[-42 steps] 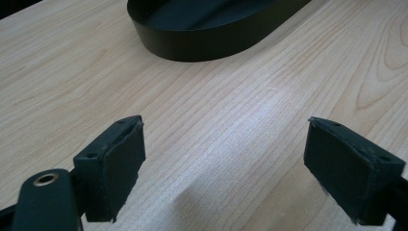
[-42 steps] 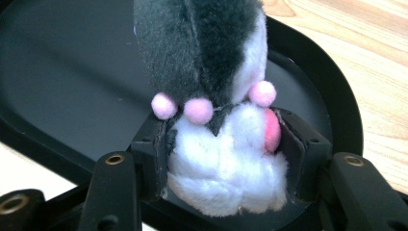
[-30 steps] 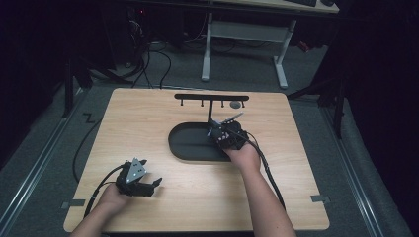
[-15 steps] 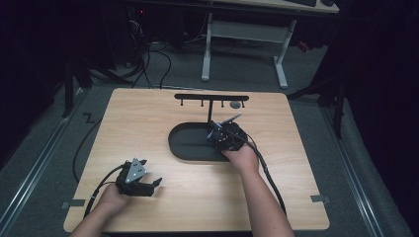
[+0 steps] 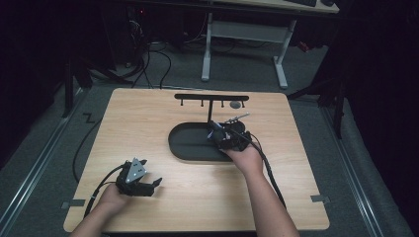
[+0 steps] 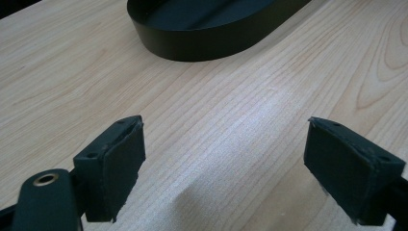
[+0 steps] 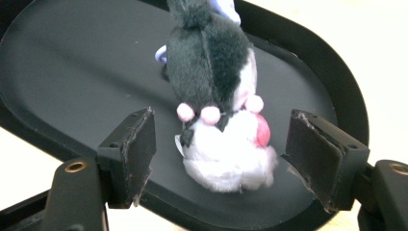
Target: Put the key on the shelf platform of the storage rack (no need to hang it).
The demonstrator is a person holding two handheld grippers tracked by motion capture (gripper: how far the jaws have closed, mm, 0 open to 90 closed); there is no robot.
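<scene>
left gripper [image 5: 148, 185]: jaws wide apart, nothing between, low over bare table [image 6: 231, 125]; looks parked while the other hand works
right gripper [image 7: 221, 159]: jaws apart either side of plush toy [image 7: 216, 115], not pinching
plush toy: between and just ahead of right jaws, lying in black oval tray [image 7: 57, 72]
beyond tray: hook rack [image 5: 211, 98], probably where the toy hangs
unclear: toy's top cut off; tiny in high view
</scene>
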